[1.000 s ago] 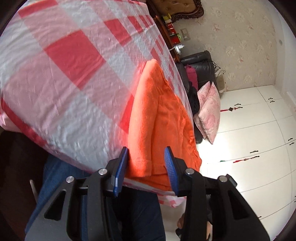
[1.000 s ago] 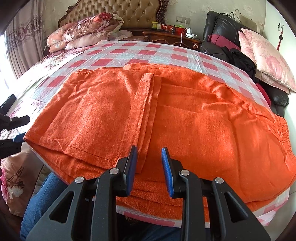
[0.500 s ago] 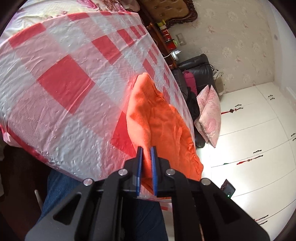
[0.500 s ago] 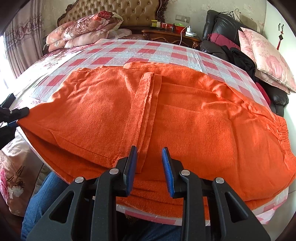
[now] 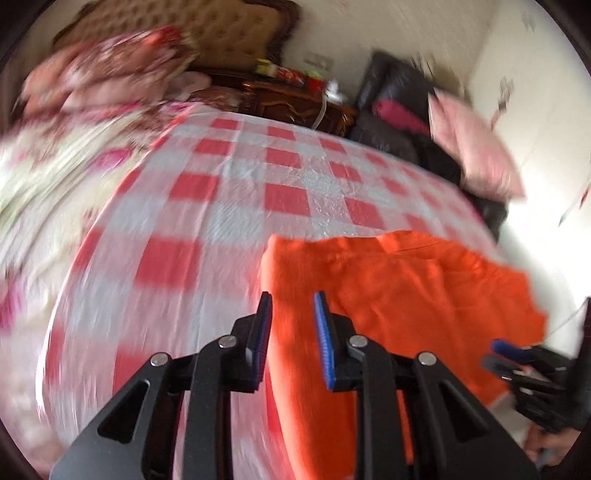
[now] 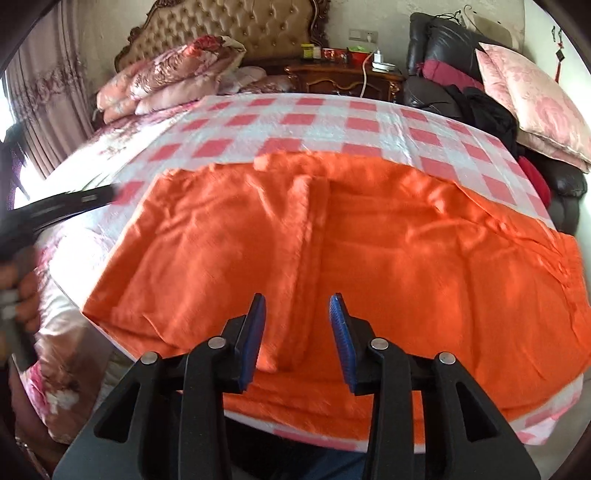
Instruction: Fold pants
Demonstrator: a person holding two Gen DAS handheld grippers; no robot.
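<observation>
The left gripper [image 5: 291,314] has its blue pads apart, the jaws having just been opening; orange cloth shows in the gap behind them, but the blurred left wrist view does not let me tell whether it lies between the pads or below them, and neither pad visibly presses on it. The right gripper [image 6: 297,314] also stands with jaws apart — they too have just been opening — and hangs over the near edge of the pants with nothing pinched between the pads.

The orange pants [image 6: 332,240] lie spread flat on the red-and-white checked sheet [image 6: 303,122] that covers the bed, near its front edge. A folded-over flap covers the left part of the pants, its straight edge running from the far side toward the right gripper. The elastic waistband sits at the pants' right end. In the left wrist view the pants [image 5: 399,295] fill the lower right, their left edge passing just under the left gripper's fingers.

From the right wrist view, the left gripper [image 6: 74,201] appears blurred just left of the pants, above the sheet, with a hand [image 6: 22,291] behind it. Beyond the pants' far side are floral quilts [image 6: 166,77] against a tufted headboard [image 6: 236,29]; a pink pillow [image 6: 535,99] leans on a dark armchair [image 6: 443,40] past the right end.
</observation>
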